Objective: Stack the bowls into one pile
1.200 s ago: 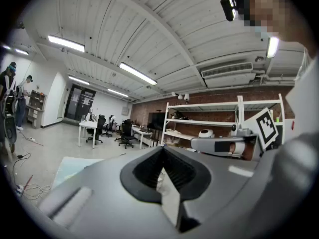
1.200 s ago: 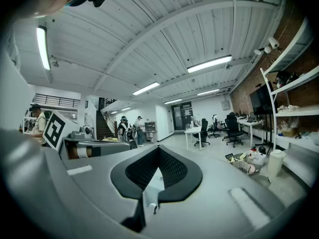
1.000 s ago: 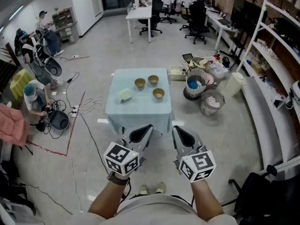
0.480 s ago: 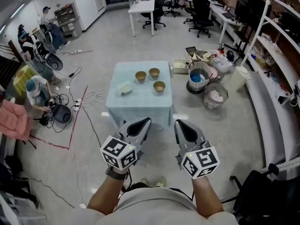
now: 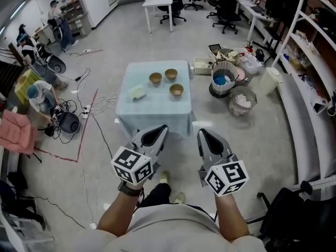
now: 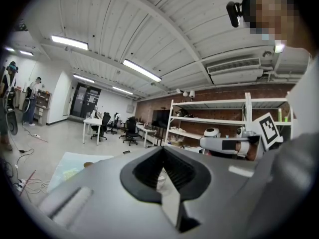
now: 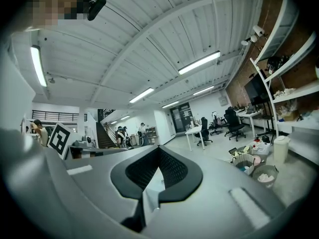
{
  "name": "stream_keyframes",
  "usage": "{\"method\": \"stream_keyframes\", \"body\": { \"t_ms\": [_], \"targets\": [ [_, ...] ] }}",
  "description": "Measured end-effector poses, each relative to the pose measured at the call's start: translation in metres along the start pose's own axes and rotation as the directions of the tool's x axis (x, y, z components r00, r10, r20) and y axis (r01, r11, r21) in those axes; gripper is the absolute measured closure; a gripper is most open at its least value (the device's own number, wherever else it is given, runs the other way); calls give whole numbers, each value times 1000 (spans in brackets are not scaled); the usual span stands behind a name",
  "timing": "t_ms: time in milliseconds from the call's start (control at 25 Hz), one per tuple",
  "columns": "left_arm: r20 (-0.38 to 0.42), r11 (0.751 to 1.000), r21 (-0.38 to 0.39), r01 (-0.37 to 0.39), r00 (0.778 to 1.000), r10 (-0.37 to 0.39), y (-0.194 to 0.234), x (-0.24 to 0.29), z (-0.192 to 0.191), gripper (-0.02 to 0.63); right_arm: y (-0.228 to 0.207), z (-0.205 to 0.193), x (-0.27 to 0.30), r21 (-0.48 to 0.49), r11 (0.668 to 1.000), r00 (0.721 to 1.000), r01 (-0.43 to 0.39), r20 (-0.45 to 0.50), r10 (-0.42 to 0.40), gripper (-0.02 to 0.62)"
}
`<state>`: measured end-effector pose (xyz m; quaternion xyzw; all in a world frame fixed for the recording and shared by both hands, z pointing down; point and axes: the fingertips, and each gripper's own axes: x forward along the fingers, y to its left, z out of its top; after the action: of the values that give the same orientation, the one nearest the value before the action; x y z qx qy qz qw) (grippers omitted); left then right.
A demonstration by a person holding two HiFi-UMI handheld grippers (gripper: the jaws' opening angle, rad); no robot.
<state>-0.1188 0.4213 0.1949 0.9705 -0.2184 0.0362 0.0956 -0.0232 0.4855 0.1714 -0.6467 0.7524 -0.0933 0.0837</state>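
Note:
Three brown bowls stand apart on a table with a pale blue cloth (image 5: 155, 114) ahead of me: one at the back left (image 5: 155, 78), one at the back right (image 5: 171, 74), one nearer on the right (image 5: 176, 90). Both grippers hang well short of the table, over the floor. My left gripper (image 5: 160, 129) points at the table's near edge, its jaws together and empty. The right gripper (image 5: 202, 133) is beside it, also shut and empty. In the left gripper view the closed jaws (image 6: 164, 173) fill the lower frame; the right gripper view shows its own (image 7: 152, 176) likewise.
A pale crumpled object (image 5: 137, 92) lies on the cloth left of the bowls. Bins (image 5: 222, 82) and a basket (image 5: 240, 101) stand right of the table. Cables (image 5: 89, 121) and a crouching person (image 5: 38, 101) are at the left. Shelving (image 5: 310, 51) runs along the right.
I have stepped forward; a leg now shows below. The table sits a little higher in the head view. Both grippers stay shut and side by side.

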Motion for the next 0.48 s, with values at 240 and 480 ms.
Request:
{"method": "stream_keyframes", "body": {
  "t_ms": [240,480],
  "targets": [
    [-5,1000,-13,20,1000,-20,14,25,-4,600,-16,-6,19,-3,1000,1000,8,-19,-8,592],
    [-14,999,-27,27,1000,-27,48,61,-7,600,-36,-19,60,-12,1000,998,8,-60,-9,592]
  ]
}}
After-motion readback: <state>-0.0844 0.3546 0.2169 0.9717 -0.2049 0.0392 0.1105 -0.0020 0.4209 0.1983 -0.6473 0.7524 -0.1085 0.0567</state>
